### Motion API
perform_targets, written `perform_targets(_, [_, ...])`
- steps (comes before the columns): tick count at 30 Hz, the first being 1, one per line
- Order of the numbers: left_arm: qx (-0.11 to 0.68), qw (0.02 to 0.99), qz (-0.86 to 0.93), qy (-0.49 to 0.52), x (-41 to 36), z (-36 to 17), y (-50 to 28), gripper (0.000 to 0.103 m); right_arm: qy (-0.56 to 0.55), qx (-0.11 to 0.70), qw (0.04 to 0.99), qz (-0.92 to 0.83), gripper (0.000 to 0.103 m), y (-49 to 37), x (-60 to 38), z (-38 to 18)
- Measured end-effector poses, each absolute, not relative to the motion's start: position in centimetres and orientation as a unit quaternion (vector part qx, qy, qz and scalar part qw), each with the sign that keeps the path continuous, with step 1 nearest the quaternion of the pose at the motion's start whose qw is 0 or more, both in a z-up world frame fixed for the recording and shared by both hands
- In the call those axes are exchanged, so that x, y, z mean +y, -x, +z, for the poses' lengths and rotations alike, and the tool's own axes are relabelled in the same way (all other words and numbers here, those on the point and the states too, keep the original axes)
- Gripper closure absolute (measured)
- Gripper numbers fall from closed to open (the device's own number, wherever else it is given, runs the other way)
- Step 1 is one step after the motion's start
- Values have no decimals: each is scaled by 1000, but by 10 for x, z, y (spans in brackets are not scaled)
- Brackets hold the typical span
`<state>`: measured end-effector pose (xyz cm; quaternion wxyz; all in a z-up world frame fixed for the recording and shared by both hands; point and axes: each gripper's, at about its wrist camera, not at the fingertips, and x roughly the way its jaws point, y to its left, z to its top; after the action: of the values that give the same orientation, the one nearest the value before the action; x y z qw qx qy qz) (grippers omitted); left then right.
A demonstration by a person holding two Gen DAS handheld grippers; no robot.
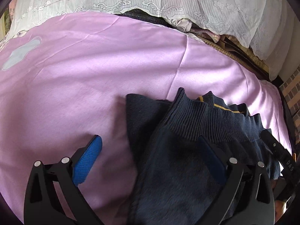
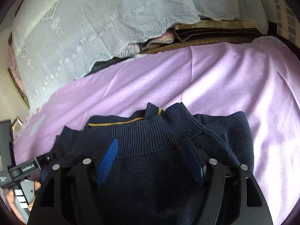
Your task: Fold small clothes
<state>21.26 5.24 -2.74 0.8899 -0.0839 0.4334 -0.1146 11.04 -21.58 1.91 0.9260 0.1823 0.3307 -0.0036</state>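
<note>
A navy knit sweater point(image 1: 187, 150) with a ribbed hem and a thin yellow stripe lies bunched on the lilac sheet point(image 1: 93, 75). My left gripper point(image 1: 149, 137) stands open over its left edge. One blue pad point(image 1: 88, 161) hangs above the bare sheet and the other is over the knit. In the right wrist view the sweater point(image 2: 153, 131) fills the lower middle. My right gripper point(image 2: 150, 140) is open just above it, both pads spread to either side of the ribbed band and not pressing on the cloth.
A white lace cover point(image 1: 168, 1) drapes over piled things along the far edge of the bed. Brown woven items point(image 2: 215, 35) show under it. Brick wall point(image 1: 292, 97) is at the far right. A hand point(image 2: 13, 196) holds the left gripper's handle.
</note>
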Motion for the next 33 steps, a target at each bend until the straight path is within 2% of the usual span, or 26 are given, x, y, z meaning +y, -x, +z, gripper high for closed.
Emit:
perform_targets(11, [441, 880, -122, 123, 94, -31, -205, 5, -222, 320, 921, -24, 29, -90, -252, 28])
perform_targets(19, [443, 889, -113, 23, 61, -38, -202, 4, -290, 315, 902, -60, 28, -60, -310, 20])
perform_targets(24, [440, 892, -99, 26, 66, -37, -200, 4, -382, 317, 867, -42, 28, -50, -340, 1])
perform_targets(30, [416, 900, -114, 62, 66, -14, -180, 5, -405, 326, 854, -22, 27, -54, -341, -11])
perform_targets(33, [391, 909, -140, 39, 45, 2, -160, 5, -399, 328, 856, -18, 25, -57, -338, -12])
